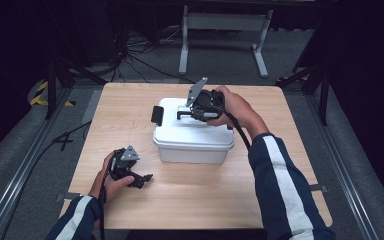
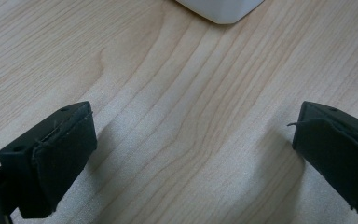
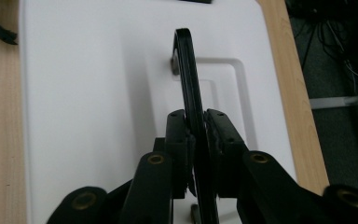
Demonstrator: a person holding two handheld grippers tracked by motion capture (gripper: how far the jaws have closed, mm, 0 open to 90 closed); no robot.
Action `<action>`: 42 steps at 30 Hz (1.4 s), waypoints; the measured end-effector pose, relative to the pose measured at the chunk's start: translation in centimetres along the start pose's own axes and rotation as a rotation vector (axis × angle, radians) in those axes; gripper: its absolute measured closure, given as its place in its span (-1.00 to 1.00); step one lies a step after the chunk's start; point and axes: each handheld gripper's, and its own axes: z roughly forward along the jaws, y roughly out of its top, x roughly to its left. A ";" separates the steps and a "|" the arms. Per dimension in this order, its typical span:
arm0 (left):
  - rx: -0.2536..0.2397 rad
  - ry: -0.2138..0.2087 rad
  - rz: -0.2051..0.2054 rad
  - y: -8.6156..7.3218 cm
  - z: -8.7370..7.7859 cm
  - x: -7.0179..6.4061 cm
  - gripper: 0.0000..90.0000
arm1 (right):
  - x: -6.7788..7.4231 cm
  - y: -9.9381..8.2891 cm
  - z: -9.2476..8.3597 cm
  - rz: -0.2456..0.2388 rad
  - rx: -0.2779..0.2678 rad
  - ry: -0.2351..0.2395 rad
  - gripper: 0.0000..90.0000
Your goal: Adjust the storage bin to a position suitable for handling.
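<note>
With the right claw (image 3: 196, 135) clenched on the black carry handle (image 3: 189, 84) of the white lidded storage box (image 1: 192, 135), which sits mid-way across the wooden surface (image 1: 130, 100), the step in hand looks like the grasp itself, just made. Its pads press the handle from both sides (the handle stands upright off the lid (image 3: 88, 93)). A black latch (image 1: 157, 115) shows at the box's left end. The left claw (image 2: 191, 149) rests released, jaws wide over bare wood near the box's corner. Next likely calls for a steady straight lift.
</note>
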 end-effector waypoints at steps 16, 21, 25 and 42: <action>-0.002 0.001 -0.002 0.0 0.0 0.0 -1.00 | 0.4 0.7 -0.1 -0.052 0.030 -0.004 0.87; -0.001 0.000 -0.002 0.0 0.0 0.0 -1.00 | 0.2 0.7 -0.7 -0.052 0.018 -0.021 0.87; 0.000 0.000 0.000 0.0 0.0 0.0 -1.00 | 0.1 0.8 -1.2 -0.052 0.014 -0.032 0.88; 0.002 -0.004 -0.005 0.0 0.0 0.0 -1.00 | -0.5 0.0 -2.9 -0.060 0.006 -0.057 0.87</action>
